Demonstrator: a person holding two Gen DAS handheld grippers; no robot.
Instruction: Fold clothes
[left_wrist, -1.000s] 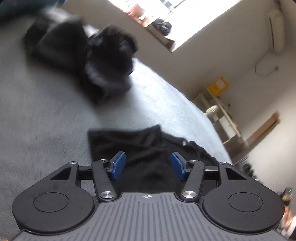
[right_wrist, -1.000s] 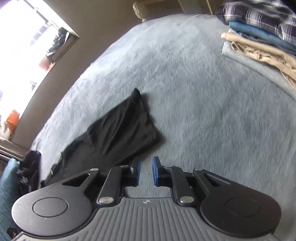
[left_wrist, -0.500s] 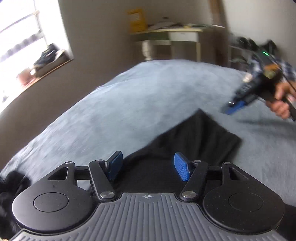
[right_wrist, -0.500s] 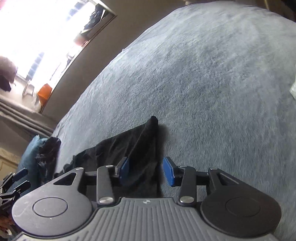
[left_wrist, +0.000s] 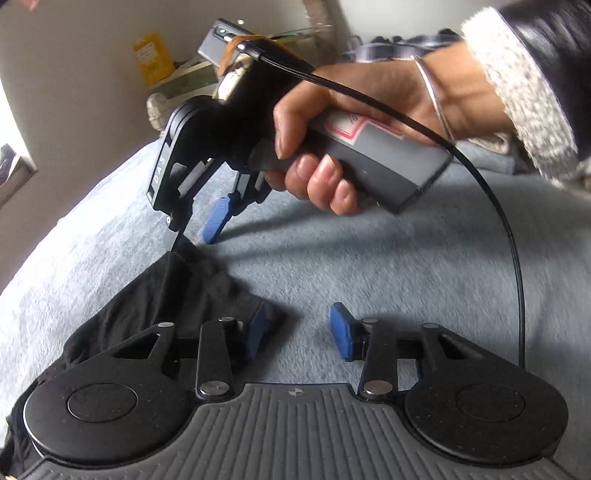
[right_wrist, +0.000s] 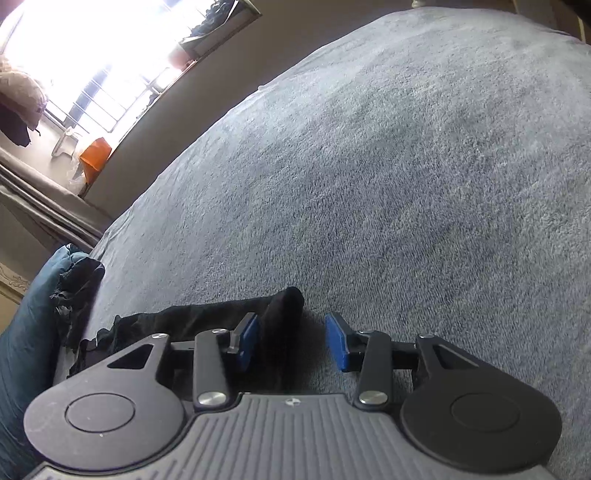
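We find the black garment (left_wrist: 177, 295) on the grey bed cover (left_wrist: 332, 266), running from near left toward its far corner. The right gripper (right_wrist: 290, 341) straddles that corner, closing, pads not yet pressing. The left gripper (left_wrist: 299, 330), closing, holds nothing; cloth lies left of it. Its near end is hidden.

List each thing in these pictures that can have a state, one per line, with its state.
black garment: partly folded, flat on the grey blanket.
left gripper: closing, pads apart, garment edge at one pad.
right gripper: closing, pads apart, garment corner between them.
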